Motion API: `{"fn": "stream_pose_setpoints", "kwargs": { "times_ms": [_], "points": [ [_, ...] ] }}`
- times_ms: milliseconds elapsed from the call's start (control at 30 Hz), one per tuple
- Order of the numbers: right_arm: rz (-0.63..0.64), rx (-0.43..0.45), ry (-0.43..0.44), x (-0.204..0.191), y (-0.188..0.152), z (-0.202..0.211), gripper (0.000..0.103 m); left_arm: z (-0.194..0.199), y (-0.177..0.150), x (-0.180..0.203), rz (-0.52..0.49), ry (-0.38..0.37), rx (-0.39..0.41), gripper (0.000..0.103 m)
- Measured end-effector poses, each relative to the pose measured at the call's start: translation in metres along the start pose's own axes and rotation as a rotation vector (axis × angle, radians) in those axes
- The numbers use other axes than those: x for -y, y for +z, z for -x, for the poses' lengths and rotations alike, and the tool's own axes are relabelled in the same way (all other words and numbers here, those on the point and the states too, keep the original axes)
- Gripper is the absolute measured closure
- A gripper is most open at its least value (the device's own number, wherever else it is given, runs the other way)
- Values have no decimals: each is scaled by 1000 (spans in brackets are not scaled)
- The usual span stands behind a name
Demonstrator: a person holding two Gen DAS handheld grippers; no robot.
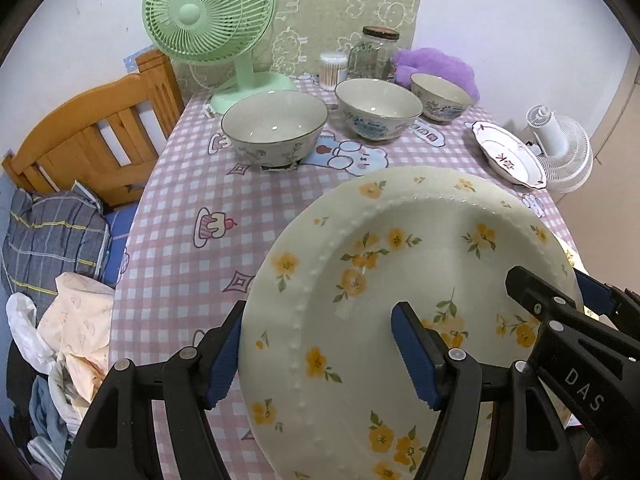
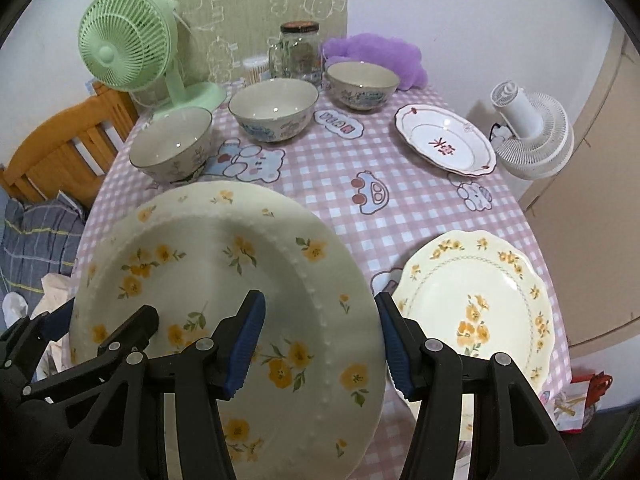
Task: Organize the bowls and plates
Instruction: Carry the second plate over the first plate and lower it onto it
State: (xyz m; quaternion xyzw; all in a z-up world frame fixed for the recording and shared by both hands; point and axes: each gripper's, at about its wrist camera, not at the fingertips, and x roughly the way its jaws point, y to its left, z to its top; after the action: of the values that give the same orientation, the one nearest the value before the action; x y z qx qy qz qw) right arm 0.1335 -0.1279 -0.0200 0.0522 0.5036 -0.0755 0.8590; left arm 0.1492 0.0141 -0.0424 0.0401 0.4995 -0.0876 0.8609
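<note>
Both the left gripper (image 1: 320, 354) and right gripper (image 2: 320, 346) pinch opposite rims of the large cream yellow-flowered plate (image 2: 224, 292), tilted above open checked tablecloth (image 2: 340, 196) mid-frame

big floral plate (image 1: 400, 280) tilted above table; 3 bowls (image 1: 274, 130) at back.

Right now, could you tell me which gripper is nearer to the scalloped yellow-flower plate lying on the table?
Right. The right gripper, clamped on the big plate's right rim, hangs just beside the scalloped plate. The left gripper holds the opposite rim, farther away.
</note>
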Motion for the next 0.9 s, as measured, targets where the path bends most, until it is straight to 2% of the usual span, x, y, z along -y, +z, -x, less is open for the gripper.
{"fn": "stream_pose_setpoints", "kwargs": {
  "times_ms": [333,900],
  "points": [
    [22,-7,22,48,-1,0,43,7,-2,51,29,16,14,32],
    [41,-51,-18,170,4,-13,43,-13,-6,168,38,-15,-24,32]
  ]
}}
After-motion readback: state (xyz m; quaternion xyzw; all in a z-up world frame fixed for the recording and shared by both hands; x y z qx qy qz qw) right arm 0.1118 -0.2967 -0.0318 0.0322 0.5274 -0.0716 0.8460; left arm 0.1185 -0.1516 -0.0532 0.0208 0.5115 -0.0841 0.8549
